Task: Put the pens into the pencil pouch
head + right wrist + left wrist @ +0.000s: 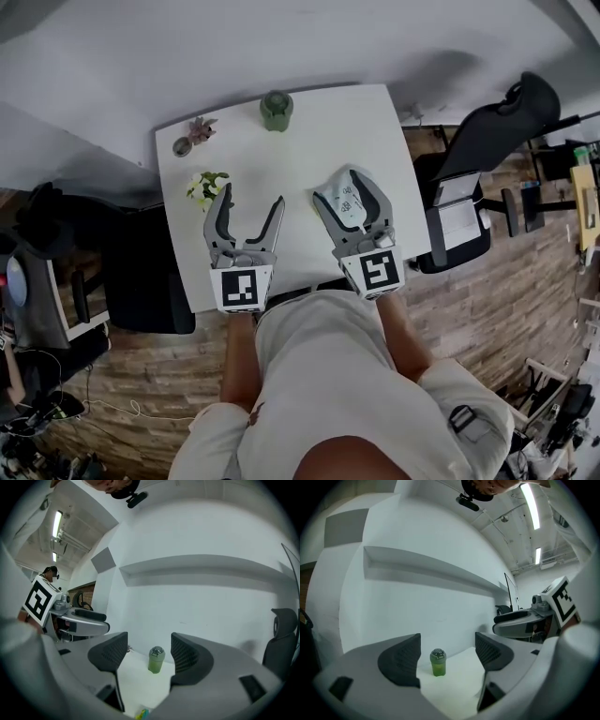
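Bright even light, soft shadows, fisheye-warped dark edges

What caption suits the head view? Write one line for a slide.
Open left tool and right tool above a white table, pouch under the right one, green bottle beyond.

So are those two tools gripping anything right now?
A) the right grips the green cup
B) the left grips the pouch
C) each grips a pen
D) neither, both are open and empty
D: the left tool and right tool both have jaws apart, with only the far-off green cup seen between them.
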Motion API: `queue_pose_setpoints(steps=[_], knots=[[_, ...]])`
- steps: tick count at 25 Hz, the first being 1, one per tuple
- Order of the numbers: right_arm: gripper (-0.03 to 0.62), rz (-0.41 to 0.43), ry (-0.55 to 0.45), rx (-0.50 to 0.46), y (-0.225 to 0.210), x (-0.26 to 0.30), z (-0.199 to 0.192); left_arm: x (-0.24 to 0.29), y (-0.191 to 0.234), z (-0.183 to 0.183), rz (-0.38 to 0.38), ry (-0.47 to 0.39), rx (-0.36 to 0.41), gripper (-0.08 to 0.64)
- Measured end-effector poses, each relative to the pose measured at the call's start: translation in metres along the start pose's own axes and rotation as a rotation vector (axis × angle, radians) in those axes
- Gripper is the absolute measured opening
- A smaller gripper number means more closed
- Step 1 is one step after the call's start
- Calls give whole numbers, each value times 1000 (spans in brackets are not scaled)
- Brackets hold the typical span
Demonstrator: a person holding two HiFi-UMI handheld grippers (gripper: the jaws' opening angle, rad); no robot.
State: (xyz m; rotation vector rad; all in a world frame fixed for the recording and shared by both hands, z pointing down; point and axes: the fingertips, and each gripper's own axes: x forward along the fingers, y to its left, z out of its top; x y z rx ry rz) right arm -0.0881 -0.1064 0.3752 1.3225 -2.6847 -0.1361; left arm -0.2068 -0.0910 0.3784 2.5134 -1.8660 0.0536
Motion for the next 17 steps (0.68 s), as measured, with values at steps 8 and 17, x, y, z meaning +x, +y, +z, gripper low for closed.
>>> queue_pose_setpoints(steps=[8, 17], knots=[[277, -15, -15, -31, 3, 1, 15, -7, 10, 16, 9, -31, 30, 348], [276, 1, -86, -10, 14, 2, 37, -11, 11, 20, -9, -25, 67, 350]])
